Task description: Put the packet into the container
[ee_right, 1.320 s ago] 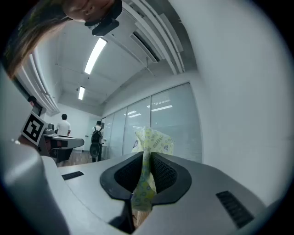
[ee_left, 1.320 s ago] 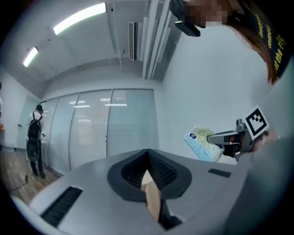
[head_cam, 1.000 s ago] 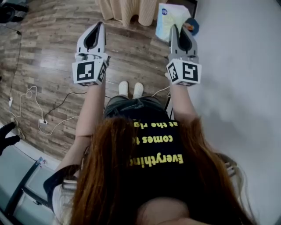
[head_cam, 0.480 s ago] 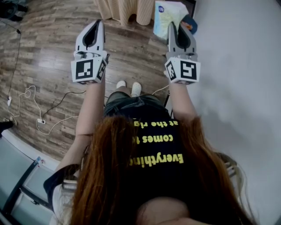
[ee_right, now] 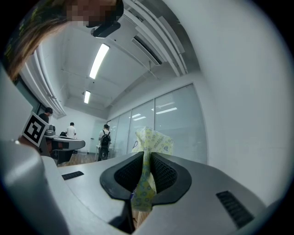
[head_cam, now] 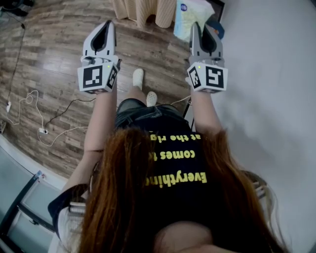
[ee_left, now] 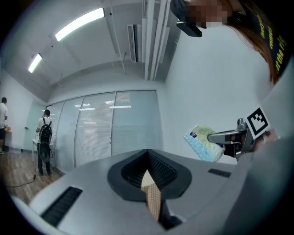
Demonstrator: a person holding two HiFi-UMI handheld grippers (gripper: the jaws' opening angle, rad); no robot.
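1. Head view: both grippers are held out level in front of the person, over a wood floor (head_cam: 54,54). The left gripper (head_cam: 107,24) is on the left and the right gripper (head_cam: 199,28) on the right, well apart, each with its marker cube nearest the body. The packet (head_cam: 190,15), white and pale blue, sticks out past the far tip of the right gripper. White cables (head_cam: 29,99) lie on the floor at the left, a plain white wall (head_cam: 266,74) runs along the right, and a beige curtain (head_cam: 143,9) hangs at the far edge
2. Left gripper view: the left gripper (ee_left: 148,158) has its jaw tips together with nothing between them. Off to the right, the right gripper (ee_left: 212,137) shows side-on with the packet (ee_left: 201,143) pinched at its tip, tilted, against the white wall. A glass partition (ee_left: 115,124) is far ahead, and a person with a backpack (ee_left: 45,140) stands far left
3. Right gripper view: the right gripper (ee_right: 146,158) is clamped on the packet (ee_right: 152,140), narrow gap, pads pressing both faces. The packet's crumpled top fans out beyond the tips and its lower edge hangs through on the near side. Three people (ee_right: 104,137) stand far left by the glass partition (ee_right: 170,124)
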